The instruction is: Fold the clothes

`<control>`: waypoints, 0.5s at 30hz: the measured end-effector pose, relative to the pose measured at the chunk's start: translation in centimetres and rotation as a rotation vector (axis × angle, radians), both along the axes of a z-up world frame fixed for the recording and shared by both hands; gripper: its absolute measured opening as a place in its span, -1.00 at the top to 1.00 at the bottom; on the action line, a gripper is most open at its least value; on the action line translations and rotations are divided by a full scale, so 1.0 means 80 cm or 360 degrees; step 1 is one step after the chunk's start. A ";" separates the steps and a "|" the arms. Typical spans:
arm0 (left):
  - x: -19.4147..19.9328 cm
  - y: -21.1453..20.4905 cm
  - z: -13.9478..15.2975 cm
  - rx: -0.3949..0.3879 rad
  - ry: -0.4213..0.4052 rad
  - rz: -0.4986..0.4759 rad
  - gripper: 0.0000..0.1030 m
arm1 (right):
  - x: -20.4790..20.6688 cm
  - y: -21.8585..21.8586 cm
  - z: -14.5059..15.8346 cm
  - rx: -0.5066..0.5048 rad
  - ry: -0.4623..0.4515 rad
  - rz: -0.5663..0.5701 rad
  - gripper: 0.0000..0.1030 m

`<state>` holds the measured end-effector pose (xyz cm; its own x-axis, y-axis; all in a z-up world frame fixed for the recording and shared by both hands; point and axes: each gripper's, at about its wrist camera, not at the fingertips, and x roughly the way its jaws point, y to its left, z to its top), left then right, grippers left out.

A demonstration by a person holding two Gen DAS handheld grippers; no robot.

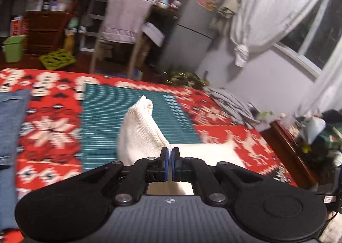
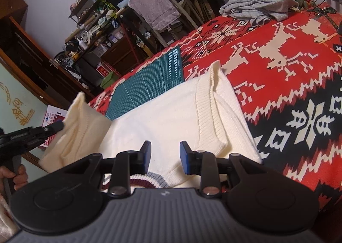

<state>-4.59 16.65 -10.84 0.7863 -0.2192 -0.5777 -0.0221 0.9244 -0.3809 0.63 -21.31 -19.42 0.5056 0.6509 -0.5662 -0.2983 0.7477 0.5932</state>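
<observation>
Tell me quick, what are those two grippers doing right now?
Left gripper: closed, holding a sleeve of the cream sweater, lifted off the bed.
Right gripper: open, holding nothing, poised over the sweater's body near the striped collar.

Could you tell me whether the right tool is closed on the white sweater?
No, the right tool is open, its fingers apart above the white sweater.

Black tongs [image 2: 163, 156] with blue pads [image 2: 183, 158] (silver screws at joints), ribbed grey body.
</observation>
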 end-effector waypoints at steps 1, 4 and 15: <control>0.009 -0.012 -0.004 -0.0007 0.0009 -0.0024 0.94 | 0.000 -0.002 0.001 0.0003 -0.0004 -0.0005 0.38; 0.033 -0.046 -0.031 -0.0010 0.0060 -0.0083 0.94 | 0.000 -0.008 0.001 0.0007 -0.0003 -0.0020 0.37; 0.043 -0.071 -0.095 -0.0133 0.0150 -0.0101 0.87 | -0.009 0.020 0.008 -0.0024 -0.0041 0.0081 0.36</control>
